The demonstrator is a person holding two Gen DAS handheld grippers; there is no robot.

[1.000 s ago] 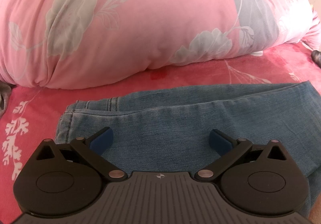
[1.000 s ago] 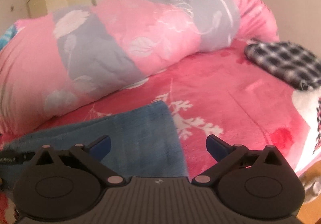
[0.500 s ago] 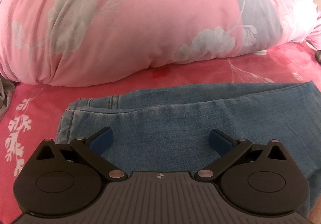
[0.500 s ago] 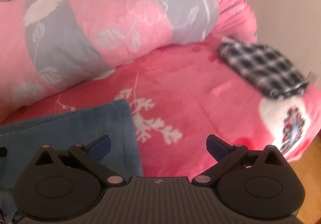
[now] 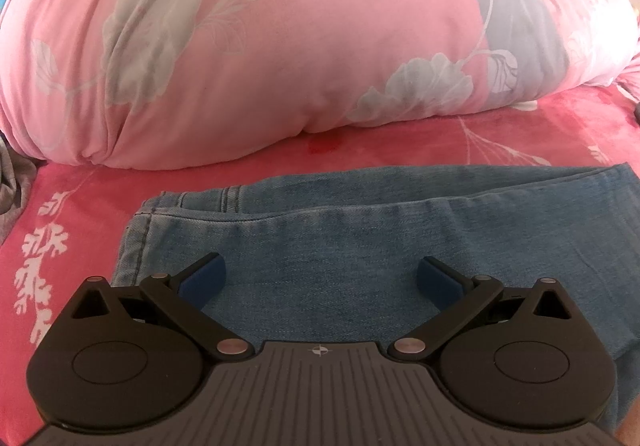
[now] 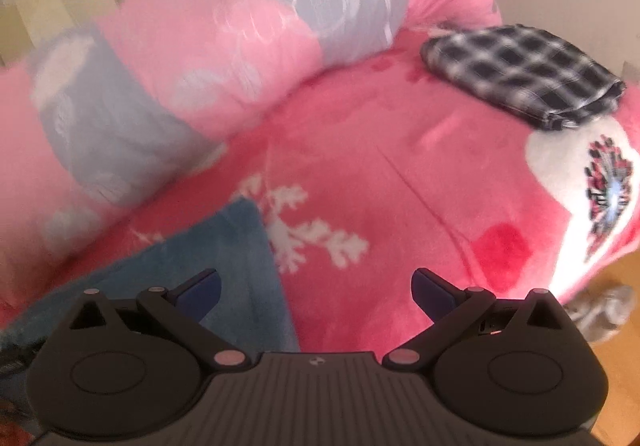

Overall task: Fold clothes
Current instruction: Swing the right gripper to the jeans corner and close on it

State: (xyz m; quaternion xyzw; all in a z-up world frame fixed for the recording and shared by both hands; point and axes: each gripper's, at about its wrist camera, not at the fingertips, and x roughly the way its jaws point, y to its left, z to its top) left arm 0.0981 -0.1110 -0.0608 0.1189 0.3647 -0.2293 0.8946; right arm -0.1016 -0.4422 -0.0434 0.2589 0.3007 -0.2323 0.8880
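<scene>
Both hand-held grippers are hanging with fingers spread wide, holding nothing: the left hand-held gripper [image 5: 320, 280] over the folded jeans [image 5: 360, 246], the right hand-held gripper [image 6: 316, 290] above their blurred edge. Jeans are lying flat on the pink bed [image 6: 380, 174], near a rolled quilt [image 5: 260, 46].

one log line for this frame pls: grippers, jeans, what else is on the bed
left gripper: open, over jeans | right gripper: open, at jeans' end | jeans: flat on bed | plaid shirt: aside
</scene>
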